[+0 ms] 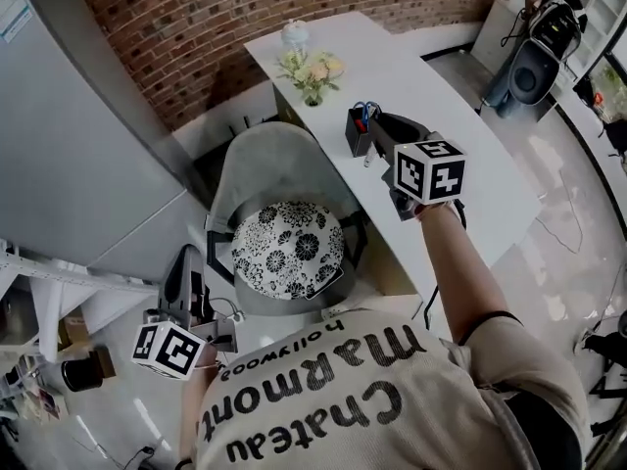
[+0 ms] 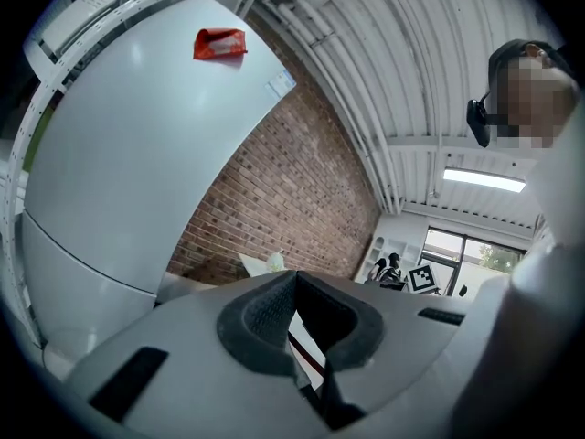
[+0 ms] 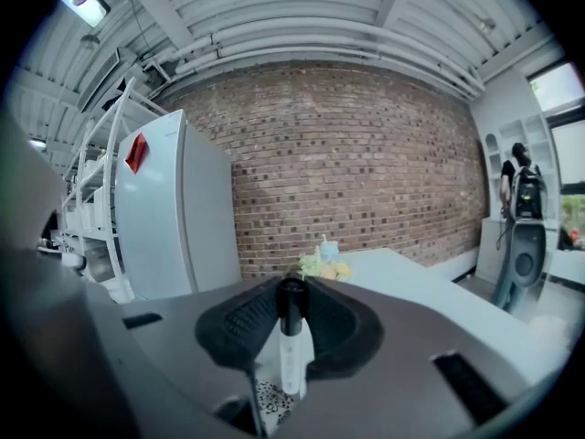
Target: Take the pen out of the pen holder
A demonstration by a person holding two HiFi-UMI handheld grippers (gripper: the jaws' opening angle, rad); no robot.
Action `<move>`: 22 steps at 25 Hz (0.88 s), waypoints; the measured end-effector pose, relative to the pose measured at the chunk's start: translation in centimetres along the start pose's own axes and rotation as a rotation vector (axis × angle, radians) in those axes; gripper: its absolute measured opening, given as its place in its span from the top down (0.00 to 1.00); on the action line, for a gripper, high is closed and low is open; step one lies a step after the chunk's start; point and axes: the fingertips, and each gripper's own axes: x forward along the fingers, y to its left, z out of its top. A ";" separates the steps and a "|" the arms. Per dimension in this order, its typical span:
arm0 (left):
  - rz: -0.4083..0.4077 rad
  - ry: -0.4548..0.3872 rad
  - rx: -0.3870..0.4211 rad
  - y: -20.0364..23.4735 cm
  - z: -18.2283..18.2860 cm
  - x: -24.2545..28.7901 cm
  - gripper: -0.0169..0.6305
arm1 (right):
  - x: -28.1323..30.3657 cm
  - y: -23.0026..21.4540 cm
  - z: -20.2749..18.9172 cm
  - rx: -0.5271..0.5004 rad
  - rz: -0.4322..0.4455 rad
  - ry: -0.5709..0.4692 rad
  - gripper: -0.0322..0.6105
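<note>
The black pen holder (image 1: 357, 135) stands on the white desk (image 1: 470, 155), with blue scissor handles (image 1: 364, 110) sticking out of it. My right gripper (image 1: 384, 137) hovers just right of and above the holder. In the right gripper view that gripper (image 3: 292, 293) is shut on a pen (image 3: 292, 347) with a white barrel and black cap, held upright between the pads. My left gripper (image 1: 183, 280) hangs low at the left beside the chair, far from the desk. In the left gripper view its jaws (image 2: 294, 280) meet at the tips with nothing between them.
A grey chair with a floral cushion (image 1: 287, 248) sits tucked against the desk. A flower vase (image 1: 312, 72) stands at the desk's far end. A tall grey fridge (image 1: 69, 116) fills the left, with a brick wall (image 1: 225, 18) behind. A person with a backpack (image 1: 537, 62) stands at the back right.
</note>
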 end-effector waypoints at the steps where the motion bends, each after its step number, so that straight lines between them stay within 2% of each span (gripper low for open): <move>1: -0.013 0.006 -0.001 -0.1 0.0 -0.2 0.97 | -0.5 0.7 -0.4 0.009 0.002 0.005 0.83; 12: -0.146 0.048 0.002 -2.6 -0.9 -1.5 0.97 | -4.7 9.3 -5.0 0.081 0.069 0.046 0.83; 16: -0.192 0.059 0.009 -4.0 -1.2 -1.7 0.97 | -6.1 11.9 -5.5 0.080 0.097 0.049 0.83; 22: -0.219 0.061 0.018 -5.0 -1.5 -2.6 0.97 | -8.1 15.2 -5.9 0.089 0.118 0.035 0.83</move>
